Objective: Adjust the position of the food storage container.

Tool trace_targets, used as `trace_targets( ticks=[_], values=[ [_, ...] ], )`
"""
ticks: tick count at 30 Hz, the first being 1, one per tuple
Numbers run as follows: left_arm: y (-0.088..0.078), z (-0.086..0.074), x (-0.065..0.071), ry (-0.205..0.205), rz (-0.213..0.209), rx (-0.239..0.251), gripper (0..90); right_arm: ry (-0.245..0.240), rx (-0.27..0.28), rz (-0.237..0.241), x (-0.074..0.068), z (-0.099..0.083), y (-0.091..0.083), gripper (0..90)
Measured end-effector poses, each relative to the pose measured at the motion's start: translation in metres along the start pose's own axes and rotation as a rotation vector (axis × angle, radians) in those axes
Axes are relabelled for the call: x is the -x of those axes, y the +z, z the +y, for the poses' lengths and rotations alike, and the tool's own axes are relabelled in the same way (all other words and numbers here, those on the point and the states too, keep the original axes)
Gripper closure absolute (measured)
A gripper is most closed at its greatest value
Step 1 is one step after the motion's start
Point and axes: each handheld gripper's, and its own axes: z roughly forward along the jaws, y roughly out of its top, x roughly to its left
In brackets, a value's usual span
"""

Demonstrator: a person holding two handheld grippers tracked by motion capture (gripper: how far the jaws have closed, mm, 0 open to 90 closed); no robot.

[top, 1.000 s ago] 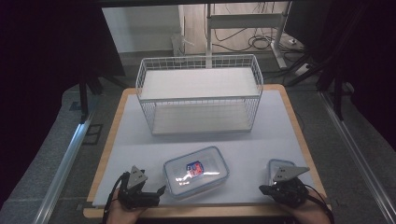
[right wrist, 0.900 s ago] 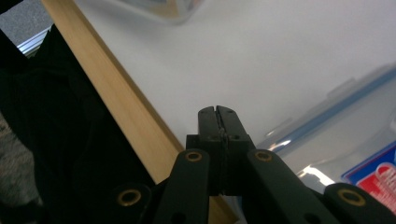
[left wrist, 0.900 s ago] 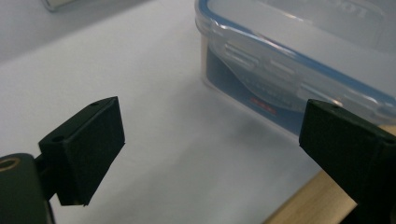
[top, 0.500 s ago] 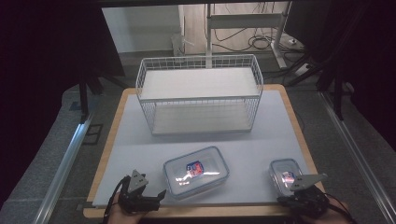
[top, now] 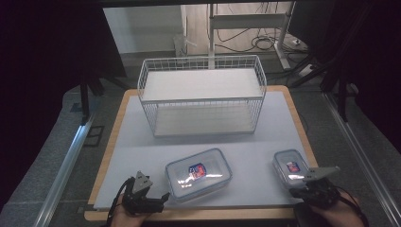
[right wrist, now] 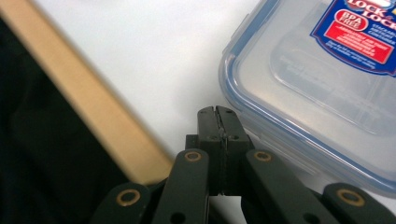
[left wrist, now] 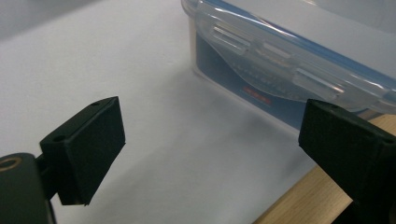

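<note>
From the high view you have two lidded plastic containers on the white mat: the large container (top: pixel 198 174) sits near the front edge, just right of your left gripper (top: pixel 158 198); the small container (top: pixel 290 167) lies at the front right, touching or just beside your right gripper (top: pixel 302 189); one wire basket (top: pixel 202 94) stands behind, well apart. In the left gripper view your jaws gape wide, nothing between them, the large container just ahead; it looks rigid, light and smooth, so grip across the body below the lid rim. In the right gripper view your jaws are pressed together, empty, beside the small container (right wrist: pixel 317 88).
</note>
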Motion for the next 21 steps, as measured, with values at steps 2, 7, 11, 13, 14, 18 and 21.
trace_targets(
  ticks=[2,7,11,13,14,18,21],
  values=[
    [0.0,0.0,-0.001,0.0,0.002,0.001,7.7,0.008,0.003,-0.011,0.007,0.004,0.006,89.9],
    [-0.009,0.004,-0.002,0.0,0.017,0.049,12.2,-0.002,0.048,0.013,-0.002,0.013,0.013,88.1],
    [-0.019,0.015,-0.002,0.019,-0.047,0.136,15.2,-0.057,0.057,0.028,-0.015,0.023,0.022,85.2],
    [-0.018,0.02,-0.001,0.035,-0.024,0.125,15.2,-0.065,0.083,0.047,-0.02,0.031,0.026,83.7],
    [-0.016,0.022,-0.001,0.044,-0.015,0.115,15.1,-0.074,0.1,0.051,-0.022,0.035,0.027,82.8],
    [-0.013,0.018,0.001,0.043,-0.017,0.078,15.3,-0.11,0.16,0.071,-0.033,0.055,0.03,81.5],
    [-0.015,0.008,0.002,0.041,-0.005,0.036,21.7,-0.143,0.205,0.064,-0.041,0.074,0.038,81.7]
  ],
)
